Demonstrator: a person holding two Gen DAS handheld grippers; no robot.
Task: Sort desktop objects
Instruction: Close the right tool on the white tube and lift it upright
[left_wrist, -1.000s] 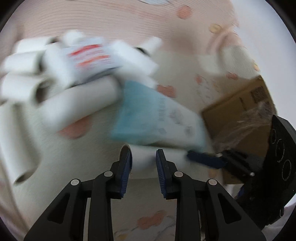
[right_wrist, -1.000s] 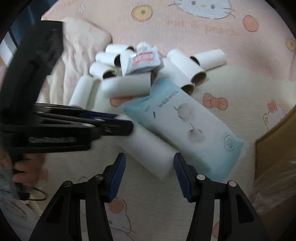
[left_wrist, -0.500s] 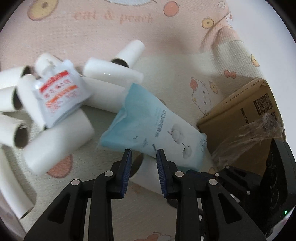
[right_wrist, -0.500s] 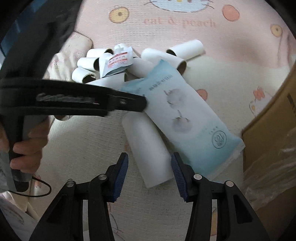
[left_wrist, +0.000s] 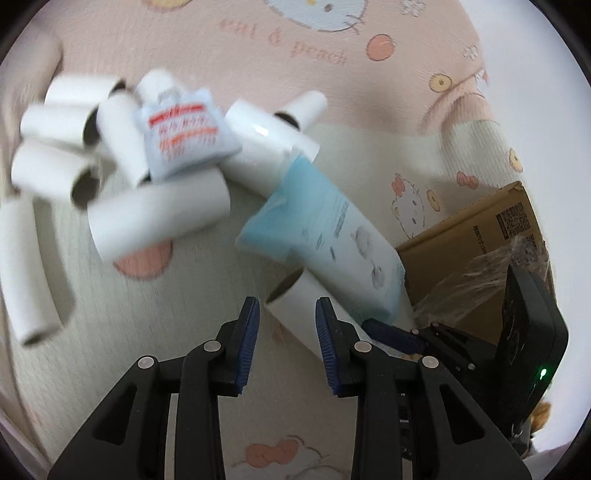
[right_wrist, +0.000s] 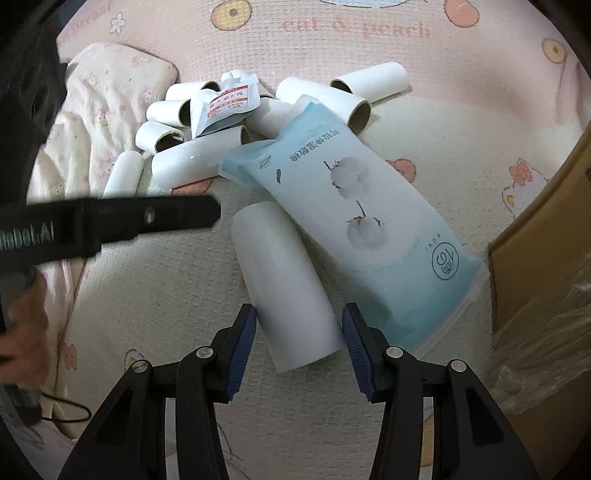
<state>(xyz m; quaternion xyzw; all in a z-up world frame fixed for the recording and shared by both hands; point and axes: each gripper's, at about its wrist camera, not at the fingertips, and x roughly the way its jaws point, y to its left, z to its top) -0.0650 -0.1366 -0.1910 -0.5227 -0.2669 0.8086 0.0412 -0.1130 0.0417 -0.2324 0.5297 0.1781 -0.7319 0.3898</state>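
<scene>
Jaws of the left gripper (left_wrist: 286, 325) have just been opening and now stand apart, farther than a second ago, around the white roll's (right_wrist: 284, 284) far end. The right gripper (right_wrist: 299, 345) straddles its near end, fingers apart, unchanged, beside the blue pack (right_wrist: 354, 221).

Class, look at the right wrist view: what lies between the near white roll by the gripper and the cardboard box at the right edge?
The blue wipes pack lies between the near white roll and the cardboard box, shown in the right wrist view.
</scene>
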